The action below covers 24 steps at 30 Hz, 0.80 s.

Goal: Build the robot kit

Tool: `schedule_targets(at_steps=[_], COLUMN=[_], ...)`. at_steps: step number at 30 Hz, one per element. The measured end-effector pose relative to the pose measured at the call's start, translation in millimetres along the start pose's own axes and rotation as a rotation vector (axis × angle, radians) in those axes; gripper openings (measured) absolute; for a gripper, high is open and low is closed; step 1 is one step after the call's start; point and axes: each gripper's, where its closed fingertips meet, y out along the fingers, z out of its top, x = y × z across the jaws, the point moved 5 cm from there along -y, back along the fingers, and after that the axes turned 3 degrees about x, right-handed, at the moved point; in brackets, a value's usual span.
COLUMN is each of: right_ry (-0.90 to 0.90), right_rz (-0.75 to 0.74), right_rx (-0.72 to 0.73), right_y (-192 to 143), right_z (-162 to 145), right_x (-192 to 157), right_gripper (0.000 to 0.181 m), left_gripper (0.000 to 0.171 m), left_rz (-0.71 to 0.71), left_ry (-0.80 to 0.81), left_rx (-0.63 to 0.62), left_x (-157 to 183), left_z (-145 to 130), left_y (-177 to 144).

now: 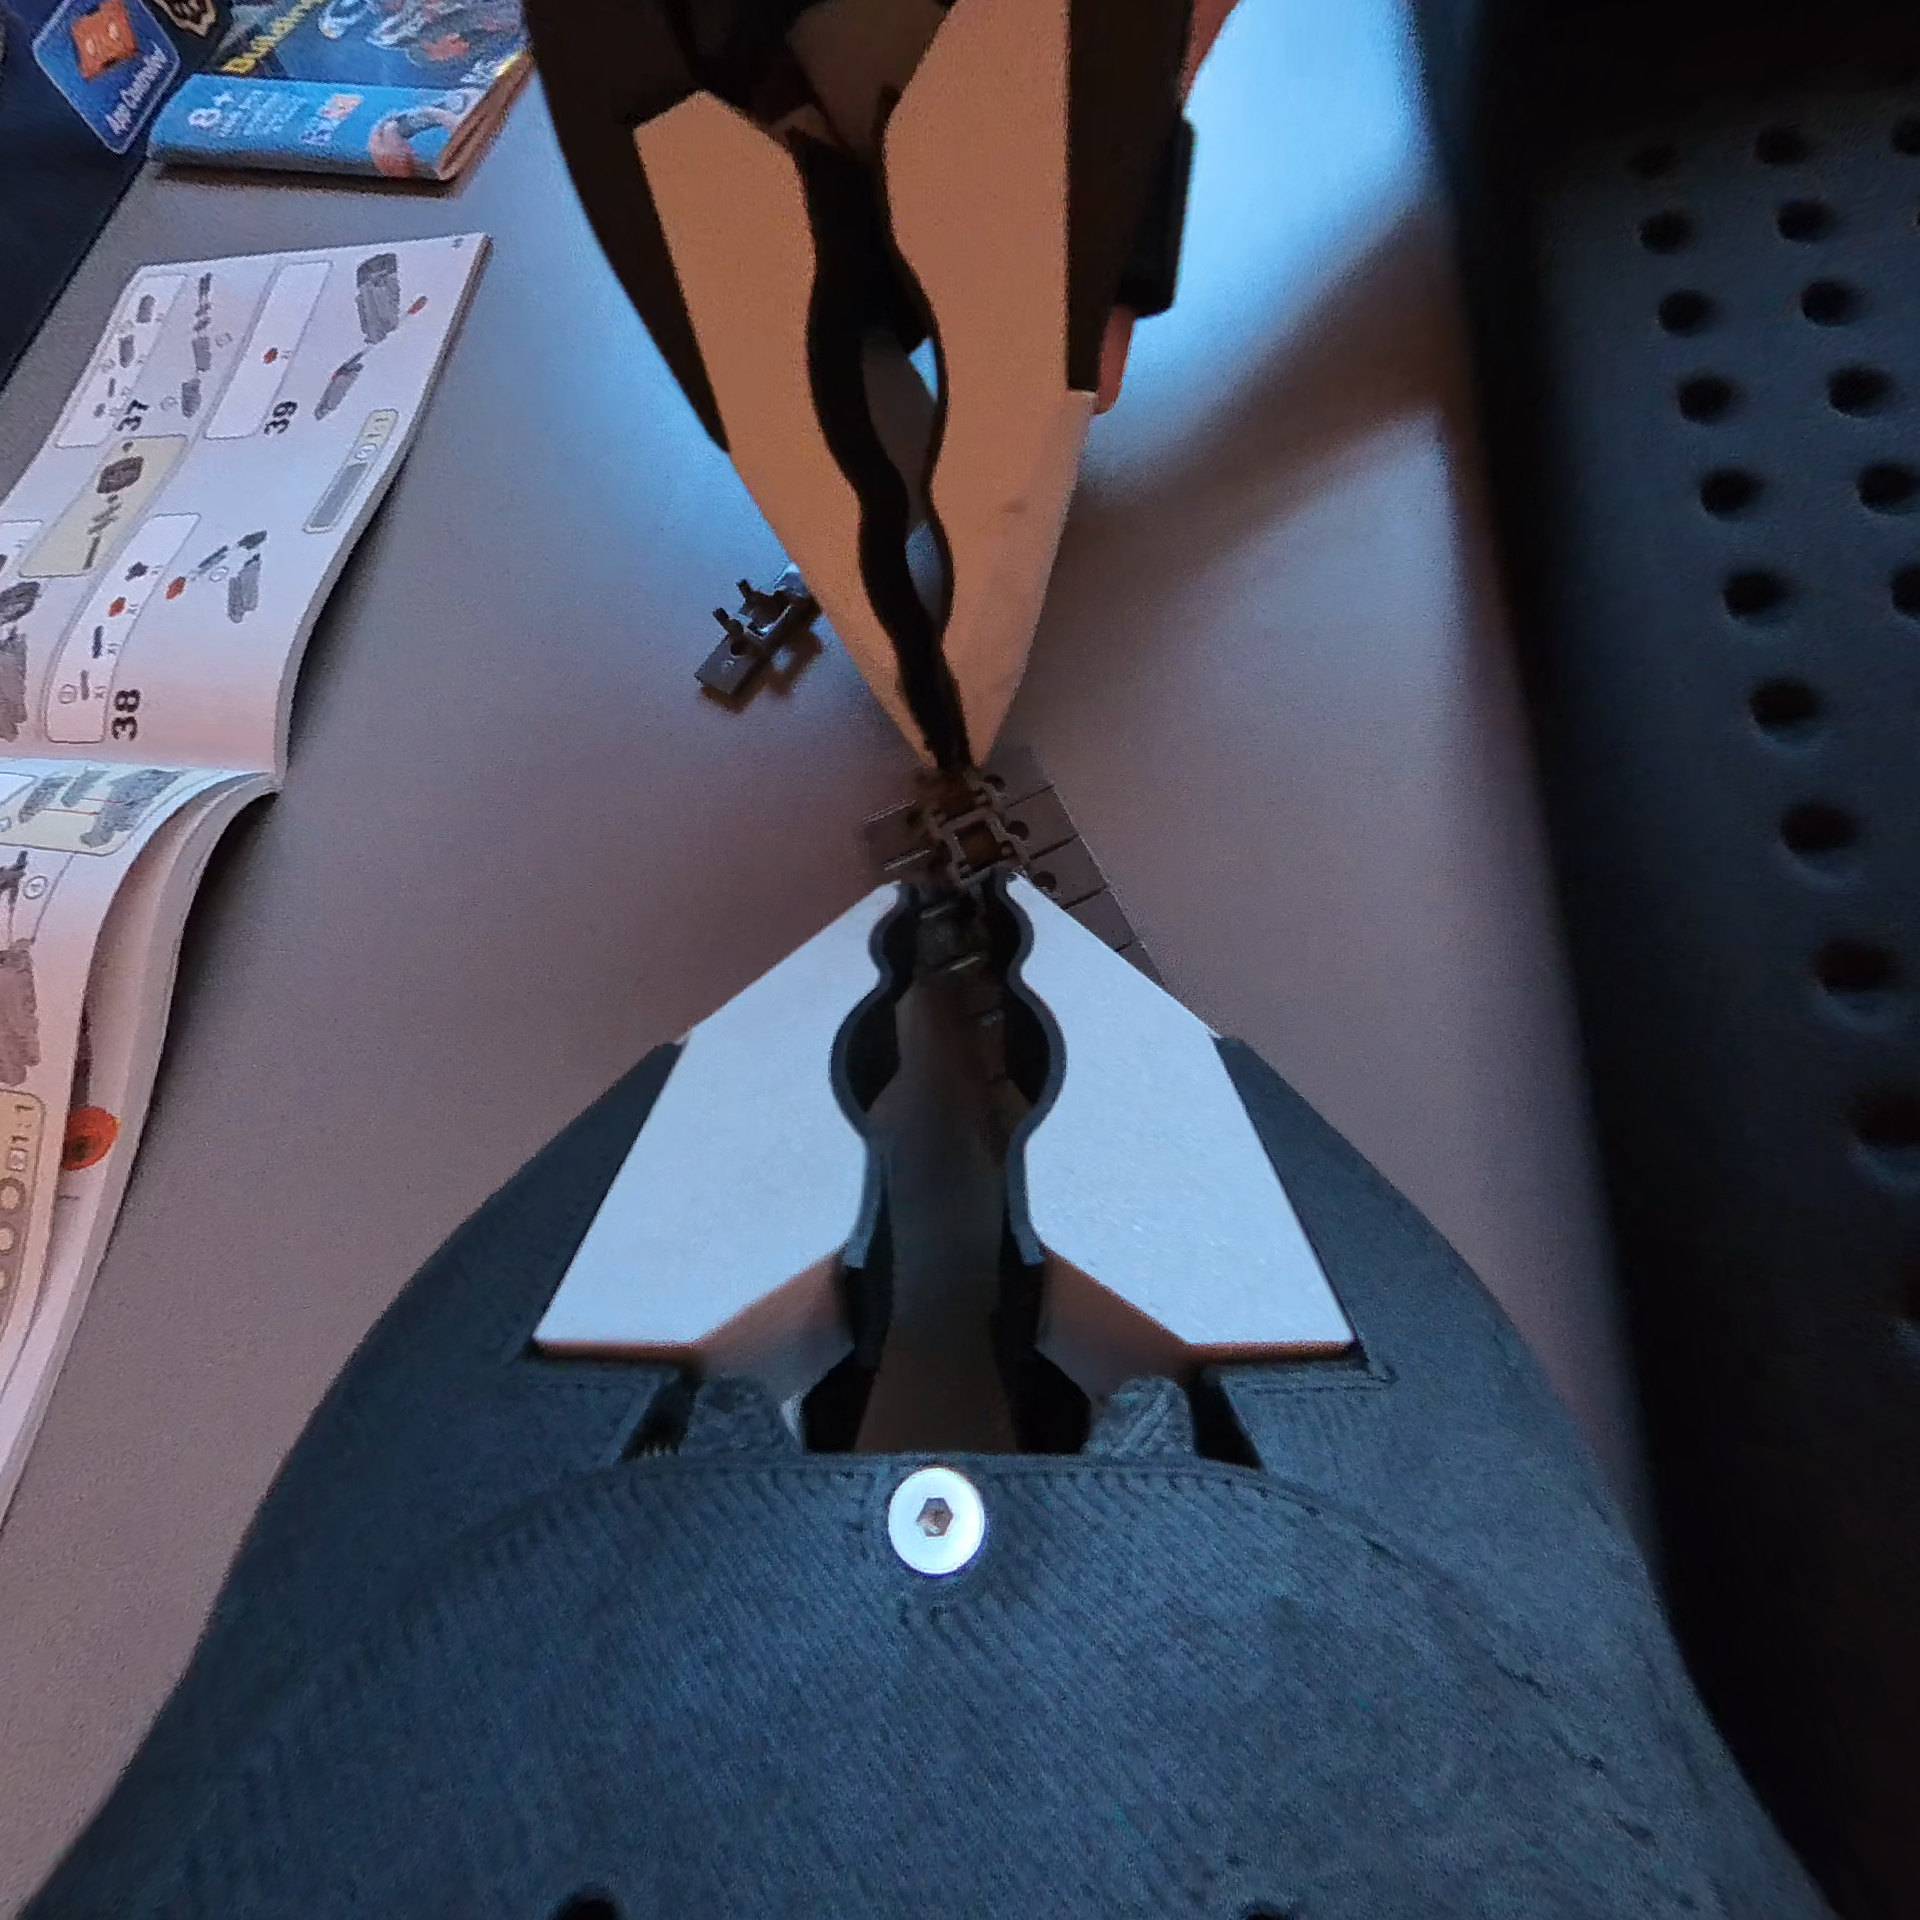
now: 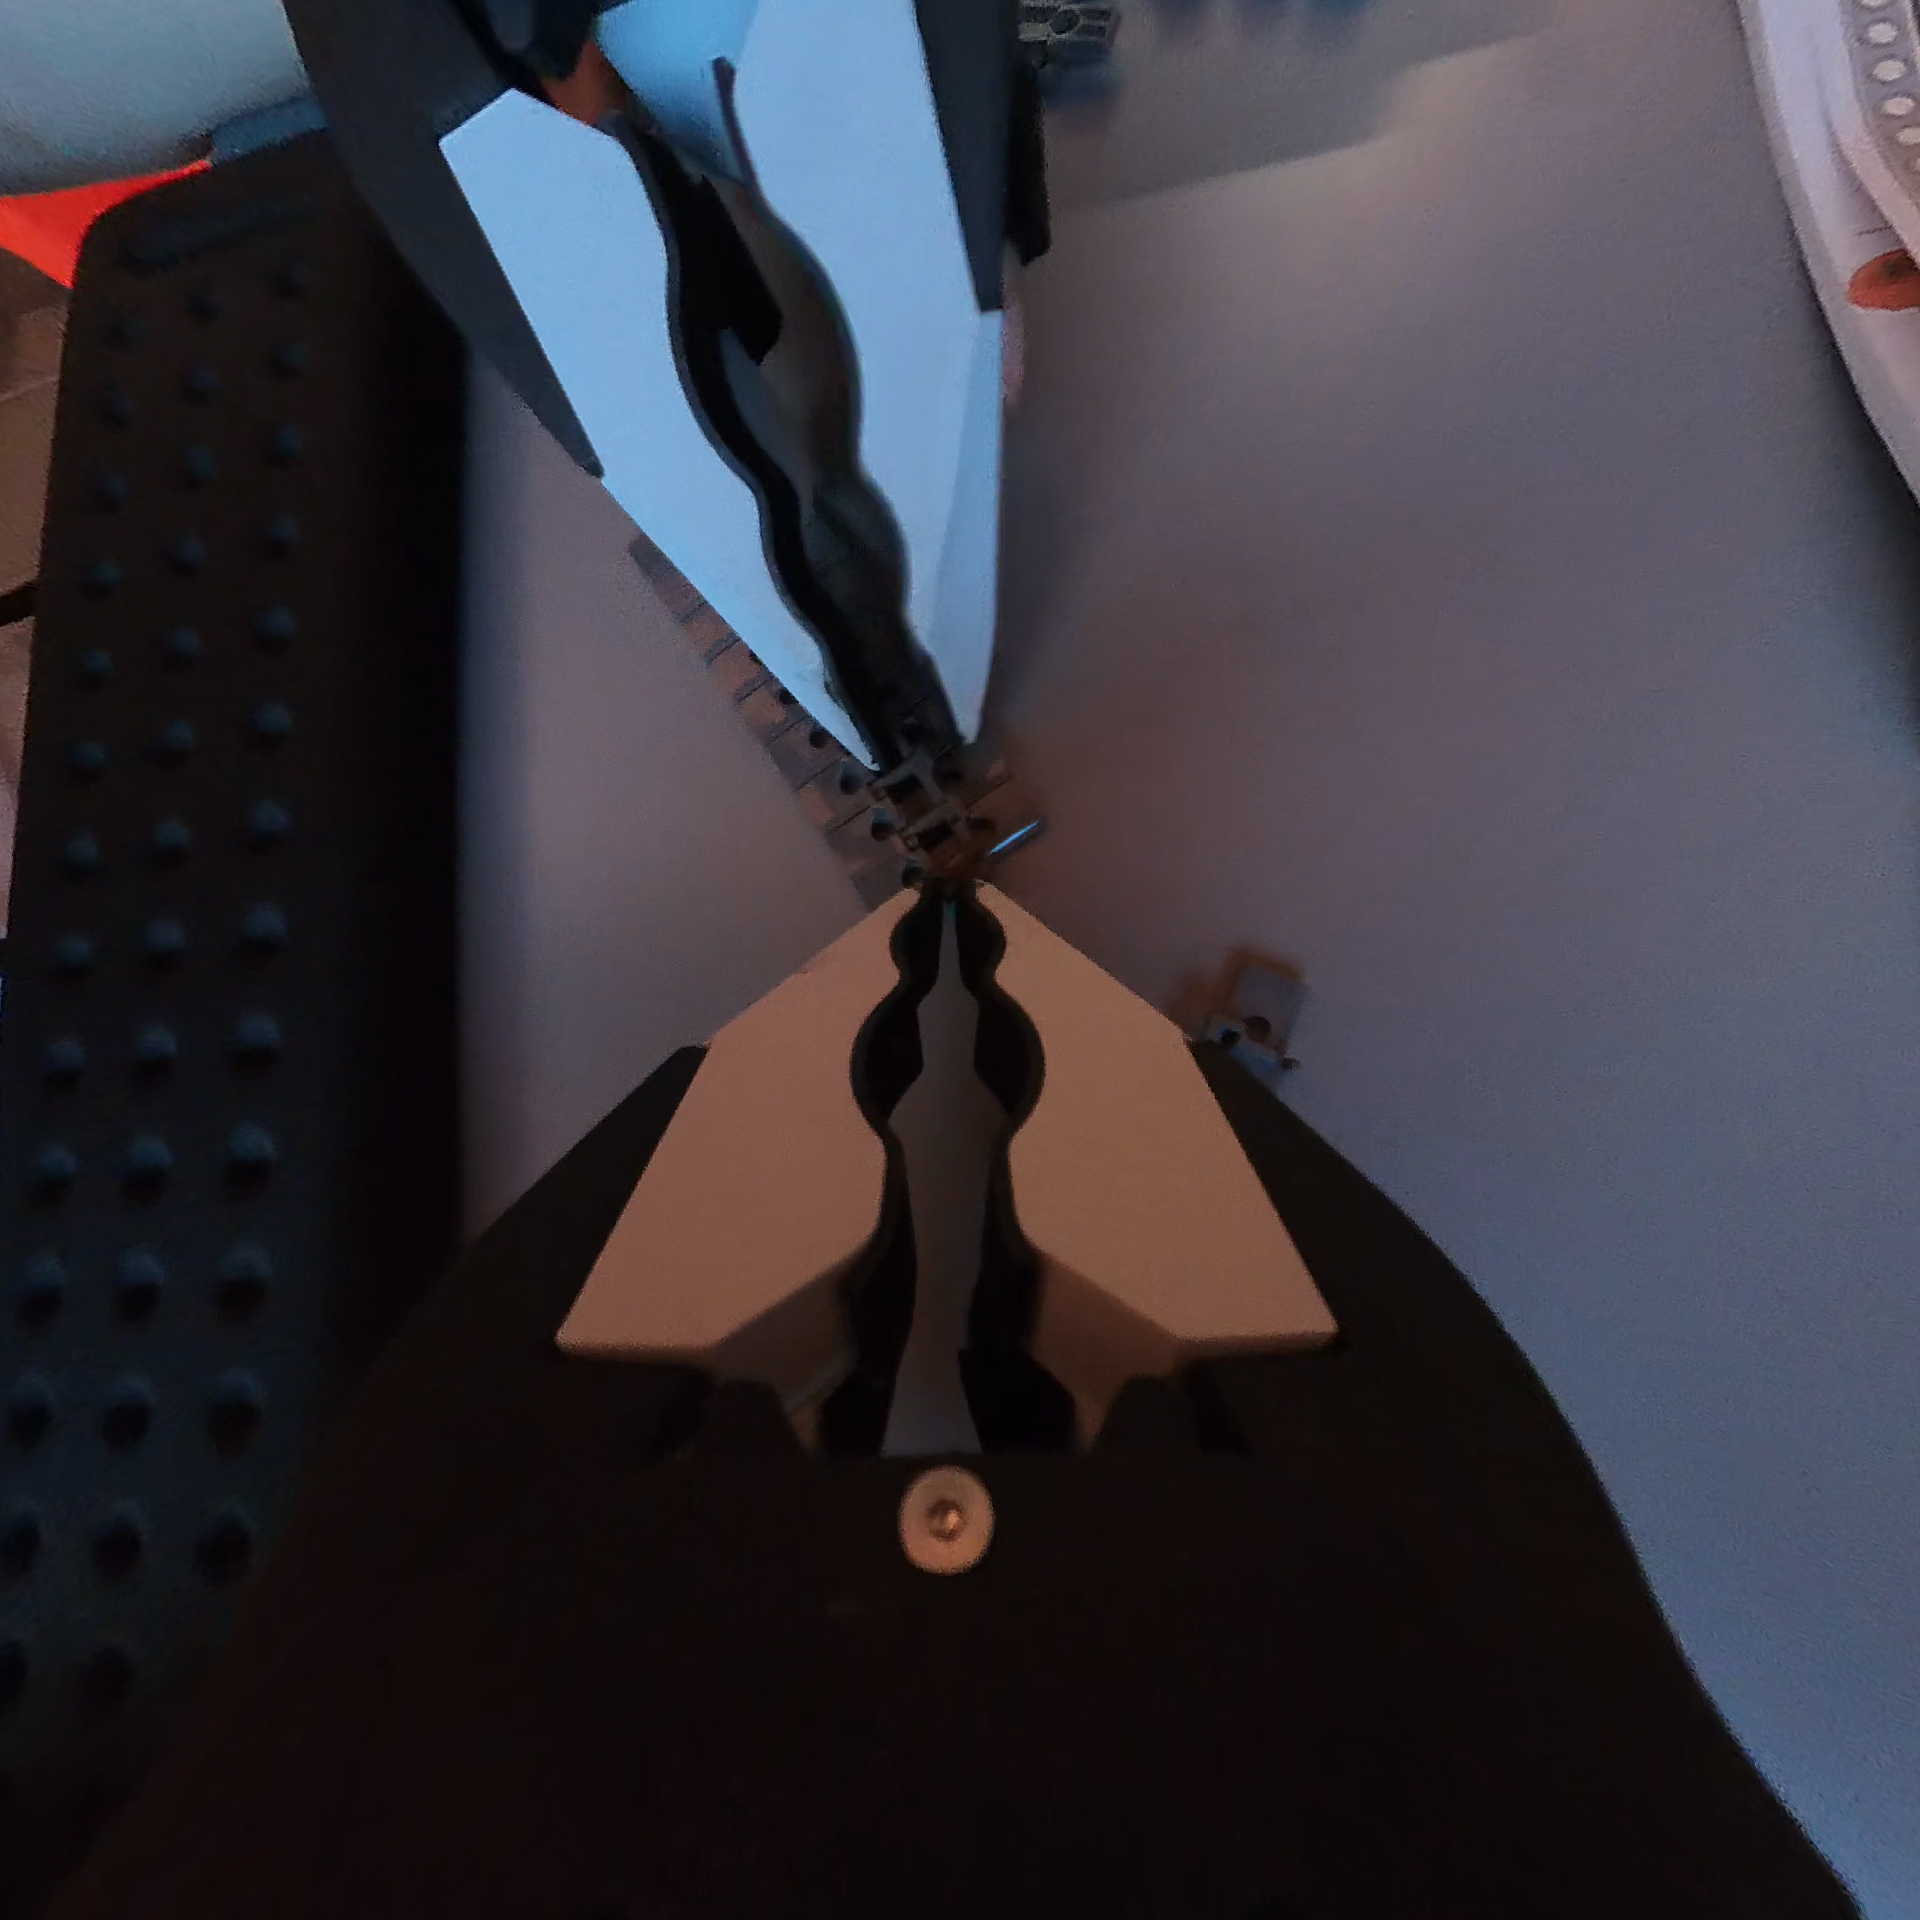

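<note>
In the left wrist view, an open instruction booklet (image 1: 197, 540) with printed building diagrams lies along the left edge of the grey table (image 1: 499, 987). Beyond it, at the top left corner, sits a closed blue booklet (image 1: 332, 104). Nearer the middle, a small dark brick piece (image 1: 753, 644) rests on the table by itself, just left of the far claw.

At the centre, the left claw (image 1: 951, 899) points forward, its two tips drawn close together and clenched on the near end of a small grey chain of track links (image 1: 961, 831). The right claw (image 1: 940, 753) reaches in from the top of the picture, tip to tip with the left, and pinches the far end of the same chain. The short exposed stretch of chain lies between the two claws, and more links trail back between the left claw's fingers. A grey studded beam with holes (image 1: 1049, 842) lies just behind the chain, to its right. A dark perforated panel (image 1: 1766, 727) fills the right side.

In the right wrist view, the perforated panel (image 2: 187, 831) stands on the left, the beam (image 2: 769, 717) runs diagonally beside it, and the right claw (image 2: 940, 894) is closed on the chain (image 2: 940, 810), facing the left claw (image 2: 920, 753). A small grey part (image 2: 1252, 1013) lies on the table (image 2: 1455, 727) right of the right claw, and a page edge (image 2: 1860, 208) shows at the top right.
</note>
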Motion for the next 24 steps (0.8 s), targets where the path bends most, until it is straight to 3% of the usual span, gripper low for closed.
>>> schedule_targets(at_steps=[7, 12, 15, 19, 24], right_ry=[0.073, 0.06, -0.089, -0.438, -0.684], right_rz=[-0.085, -0.156, -0.22, -0.389, -0.499], right_rx=[-0.004, 0.038, 0.06, 0.014, -0.01], right_y=[-1.4, -8.3, -16.3, -22.2, -19.8], right_z=[-1.5, 5.7, 14.7, 20.3, 28.7], right_x=[-7.6, -8.5, -13.4, -22.5, -35.1], right_gripper=[0.0, 0.001, 0.0, 0.0, 0.001], left_gripper=[0.025, 0.028, 0.029, 0.037, 0.035], left_rz=[-0.081, -0.075, -0.093, -0.238, -0.395], left_ry=[-0.195, -0.242, -0.286, -0.425, -0.642], left_rx=[-0.013, -0.013, 0.046, 0.18, 0.295], left_x=[-4.9, -11.5, -17.0, -18.1, -25.1], left_z=[-1.7, -3.4, 1.0, 9.8, 14.3], left_y=[-3.0, -6.7, -16.4, -24.8, -24.0])
